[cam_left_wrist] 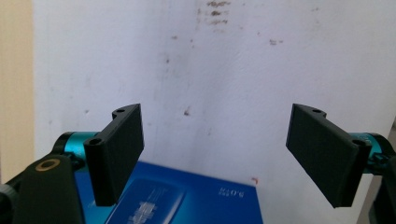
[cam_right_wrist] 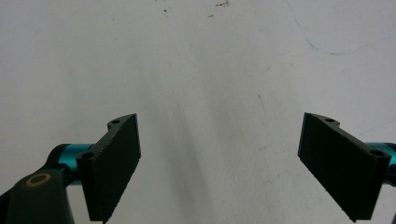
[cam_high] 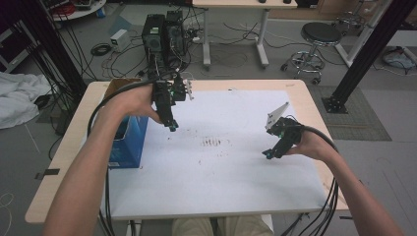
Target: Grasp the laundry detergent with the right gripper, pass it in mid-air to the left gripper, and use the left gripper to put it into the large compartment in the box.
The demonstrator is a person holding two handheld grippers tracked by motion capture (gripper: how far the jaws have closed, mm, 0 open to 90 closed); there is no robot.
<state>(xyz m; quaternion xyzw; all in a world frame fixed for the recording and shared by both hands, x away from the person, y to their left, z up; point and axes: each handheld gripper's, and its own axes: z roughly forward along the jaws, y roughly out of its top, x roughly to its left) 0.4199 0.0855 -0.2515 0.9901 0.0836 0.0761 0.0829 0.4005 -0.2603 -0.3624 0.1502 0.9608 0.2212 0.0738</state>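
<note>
Hovering over white sheet (cam_high: 221, 162), left gripper (cam_high: 172, 127): jaws spread wide, nothing between them. Blue box (cam_high: 129, 142): on table (cam_high: 74, 147) at sheet's left edge, just beside left gripper, not touched. Right gripper (cam_high: 269, 153): jaws likewise wide apart, empty, low over sheet, well apart from box.

Fig.: three cams, one tabletop (cam_high: 314, 123).
High view: above person's side, facing fwd/down, far. Both gripper views: close, looking down onto white sheet (cam_high: 236, 162); left one shares blue box (cam_left_wrist: 187, 200) w/ high view.
</note>
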